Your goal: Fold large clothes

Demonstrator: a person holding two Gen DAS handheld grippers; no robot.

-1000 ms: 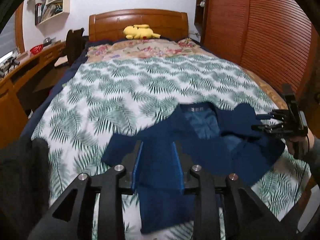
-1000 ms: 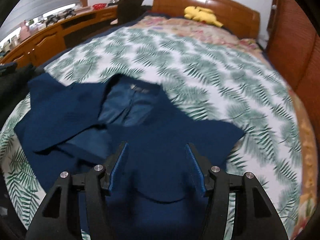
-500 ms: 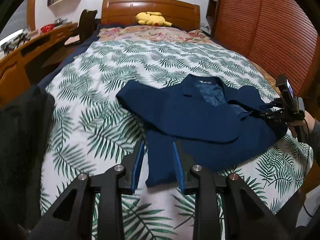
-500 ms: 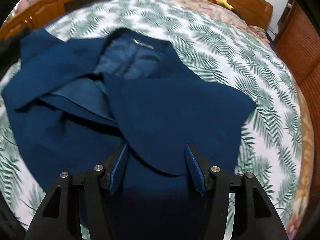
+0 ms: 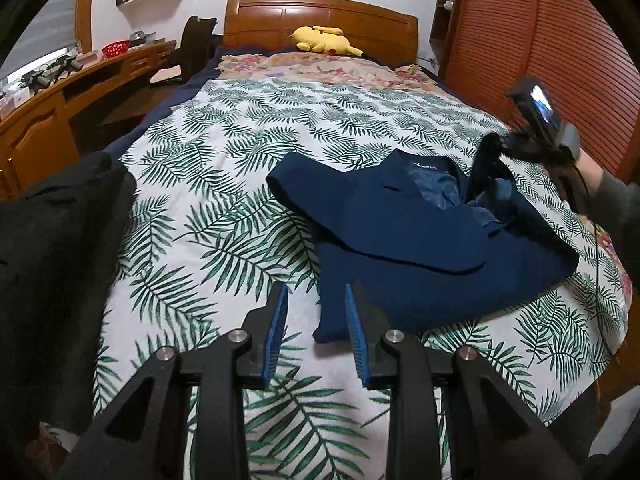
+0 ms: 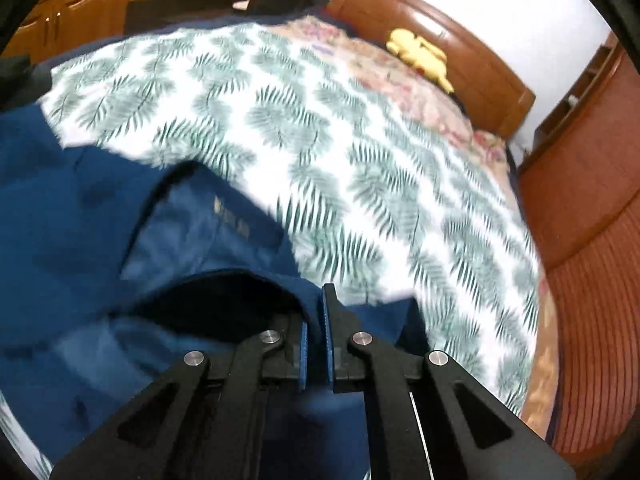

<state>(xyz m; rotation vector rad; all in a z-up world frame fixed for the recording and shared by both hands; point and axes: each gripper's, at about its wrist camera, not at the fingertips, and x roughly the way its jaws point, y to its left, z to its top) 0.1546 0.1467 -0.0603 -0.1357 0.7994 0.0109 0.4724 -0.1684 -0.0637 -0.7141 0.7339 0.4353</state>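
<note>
A navy blue jacket (image 5: 420, 240) lies spread on the leaf-print bed cover (image 5: 224, 200), collar toward the headboard and lining showing. In the left wrist view my left gripper (image 5: 316, 320) hovers at the jacket's lower corner. Its blue pads stand apart, and the corner lies between them near the right pad, unpinched. My right gripper (image 5: 474, 194), held by a hand at the right, reaches down just beside the collar. In the right wrist view, my right gripper (image 6: 316, 332) is shut on the raised edge of the jacket's (image 6: 80, 240) front panel.
A yellow plush toy (image 5: 324, 40) rests by the wooden headboard (image 5: 320, 12). A black garment (image 5: 52, 260) is heaped at the left bed edge. A wooden desk (image 5: 60, 96) runs along the left, and slatted wardrobe doors (image 5: 540, 60) stand on the right.
My right gripper moved up toward the collar and its jaws shut on the front panel's edge. My left gripper drew back toward the foot of the bed, and the jacket now lies flatter.
</note>
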